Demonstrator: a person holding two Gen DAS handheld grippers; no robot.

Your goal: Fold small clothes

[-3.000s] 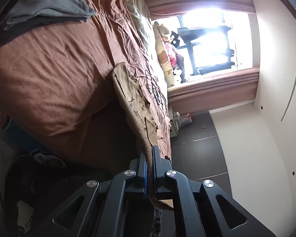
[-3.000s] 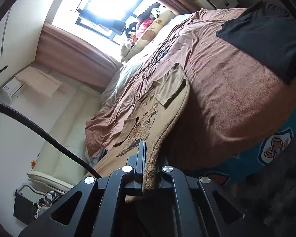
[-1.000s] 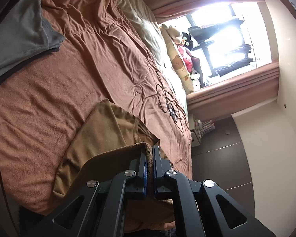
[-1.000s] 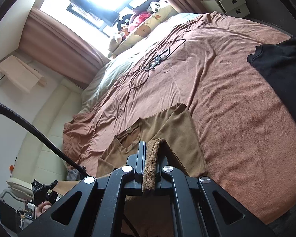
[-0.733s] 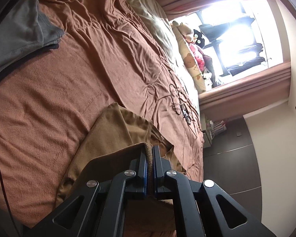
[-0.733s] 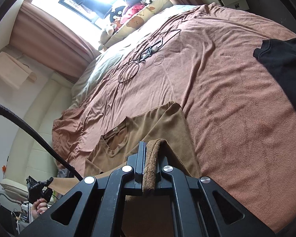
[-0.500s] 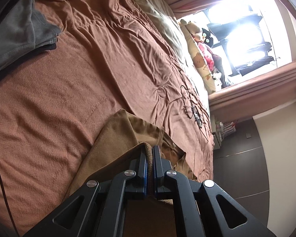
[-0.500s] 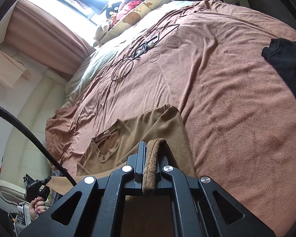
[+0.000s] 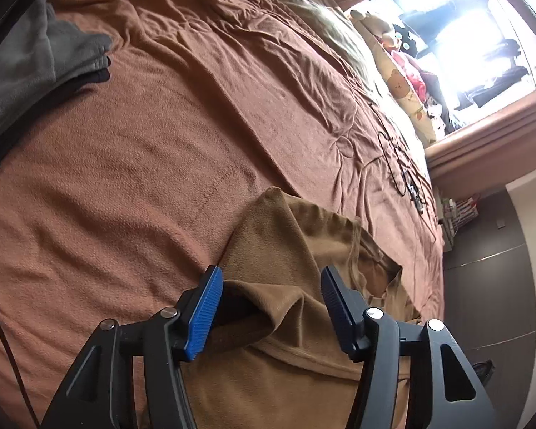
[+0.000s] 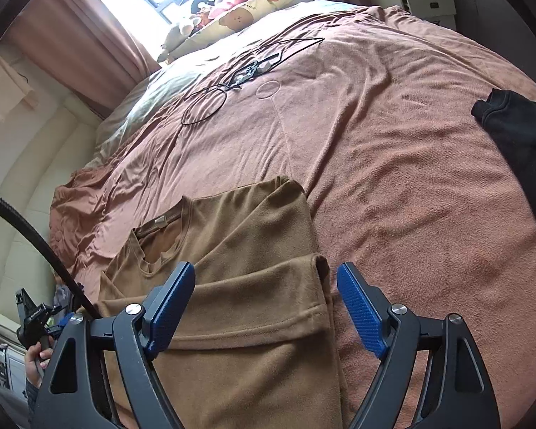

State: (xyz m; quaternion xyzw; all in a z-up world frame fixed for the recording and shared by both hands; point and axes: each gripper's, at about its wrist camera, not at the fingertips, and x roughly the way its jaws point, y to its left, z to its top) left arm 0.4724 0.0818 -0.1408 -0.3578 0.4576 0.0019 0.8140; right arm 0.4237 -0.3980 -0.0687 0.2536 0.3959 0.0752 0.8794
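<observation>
A tan T-shirt (image 10: 246, 250) lies on the brown bedspread (image 10: 393, 164), its lower part folded up over the chest, neckline toward the window. My right gripper (image 10: 266, 286) hovers over the folded hem corner with its jaws opening; the blue pads (image 10: 357, 307) stand clear of the cloth. In the left wrist view the same T-shirt (image 9: 286, 250) shows its other folded corner. My left gripper (image 9: 271, 293) is opening too, the fold lying loose between its blue pads (image 9: 203, 307), neither pressing on it.
A dark garment (image 10: 521, 136) lies at the bed's right edge and a grey one (image 9: 28, 60) at the left. Black cables (image 10: 232, 82) sit mid-bed toward the pillows (image 10: 246, 10). A white nightstand (image 10: 418, 0) stands beyond. A hand (image 10: 35, 354) and cable (image 10: 35, 236) show at the lower left.
Both grippers, earlier shut on the shirt's hem, have opened and let it go. The hem now rests folded over the upper part of the shirt; both grippers sank toward the bed.
</observation>
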